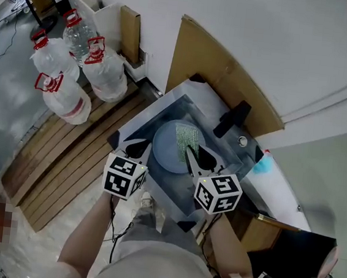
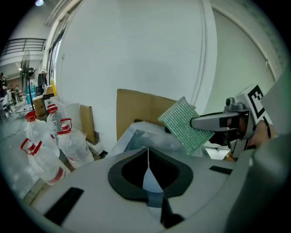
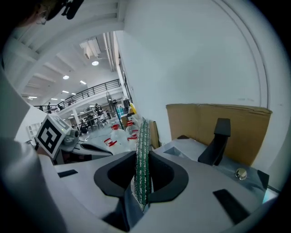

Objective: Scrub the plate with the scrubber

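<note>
A round pale blue plate [image 1: 167, 148] is over the steel sink [image 1: 144, 123]. My left gripper [image 1: 142, 148] is shut on the plate's left rim. In the left gripper view the plate [image 2: 149, 178] shows edge-on as a thin blue sliver between the closed jaws of that gripper [image 2: 148, 151]. My right gripper [image 1: 190, 153] is shut on a green mesh scrubber [image 1: 186, 136], which lies over the plate's right part. The scrubber [image 3: 142, 159] stands edge-on between the right gripper's [image 3: 142, 157] jaws. From the left gripper view the scrubber [image 2: 185, 124] is a flat green square.
A black faucet [image 1: 232, 118] stands at the sink's far right, with a round knob [image 1: 242, 141] beside it. Cardboard sheets [image 1: 220, 72] lean on the white wall behind. Several large water bottles [image 1: 76, 69] stand on the floor at the left, next to wooden slats [image 1: 67, 155].
</note>
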The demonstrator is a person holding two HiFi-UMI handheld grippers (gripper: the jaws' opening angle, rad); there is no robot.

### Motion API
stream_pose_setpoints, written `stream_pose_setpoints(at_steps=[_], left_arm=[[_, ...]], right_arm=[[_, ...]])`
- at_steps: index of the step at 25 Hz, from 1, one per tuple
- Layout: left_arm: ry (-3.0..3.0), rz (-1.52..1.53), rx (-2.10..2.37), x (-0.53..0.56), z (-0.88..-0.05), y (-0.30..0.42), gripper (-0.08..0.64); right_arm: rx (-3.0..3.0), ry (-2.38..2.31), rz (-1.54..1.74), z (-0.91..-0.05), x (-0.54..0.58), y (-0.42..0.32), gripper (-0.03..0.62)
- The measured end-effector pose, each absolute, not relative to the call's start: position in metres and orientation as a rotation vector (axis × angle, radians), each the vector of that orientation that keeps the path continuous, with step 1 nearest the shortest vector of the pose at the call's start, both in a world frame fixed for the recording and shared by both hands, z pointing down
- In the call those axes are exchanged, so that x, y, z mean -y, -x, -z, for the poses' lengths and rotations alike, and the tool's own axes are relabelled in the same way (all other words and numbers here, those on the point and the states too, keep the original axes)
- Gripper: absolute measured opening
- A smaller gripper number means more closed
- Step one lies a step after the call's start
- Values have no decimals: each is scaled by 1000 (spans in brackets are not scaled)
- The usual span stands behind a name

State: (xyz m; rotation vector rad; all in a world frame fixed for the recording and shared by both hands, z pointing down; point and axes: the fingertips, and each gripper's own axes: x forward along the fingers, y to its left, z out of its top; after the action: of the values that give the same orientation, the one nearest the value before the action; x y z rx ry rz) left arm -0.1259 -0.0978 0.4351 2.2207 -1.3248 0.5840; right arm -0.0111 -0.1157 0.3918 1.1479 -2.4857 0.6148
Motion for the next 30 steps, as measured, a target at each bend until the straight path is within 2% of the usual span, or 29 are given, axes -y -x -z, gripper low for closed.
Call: stream_pose_setpoints(at_steps=[3, 6, 7, 16, 30], left_arm=[[-2166, -569, 1317, 116, -460, 116, 39], [-2121, -542, 1268, 133, -486, 99, 178], [-2102, -543, 1255, 138, -496, 95, 190], [-1832, -811, 1218, 171, -594, 103, 190], [-1620, -776, 1207, 180, -669, 107, 192]], right_arm=[[2465, -1118, -655, -415, 128, 8, 103], [2446, -1089, -682, -438, 141, 6, 104], [2444, -1076, -687, -445, 146, 6, 104], [2399, -952, -726, -515, 172, 16, 104], [2253, -857, -1025, -623, 182, 35, 106]])
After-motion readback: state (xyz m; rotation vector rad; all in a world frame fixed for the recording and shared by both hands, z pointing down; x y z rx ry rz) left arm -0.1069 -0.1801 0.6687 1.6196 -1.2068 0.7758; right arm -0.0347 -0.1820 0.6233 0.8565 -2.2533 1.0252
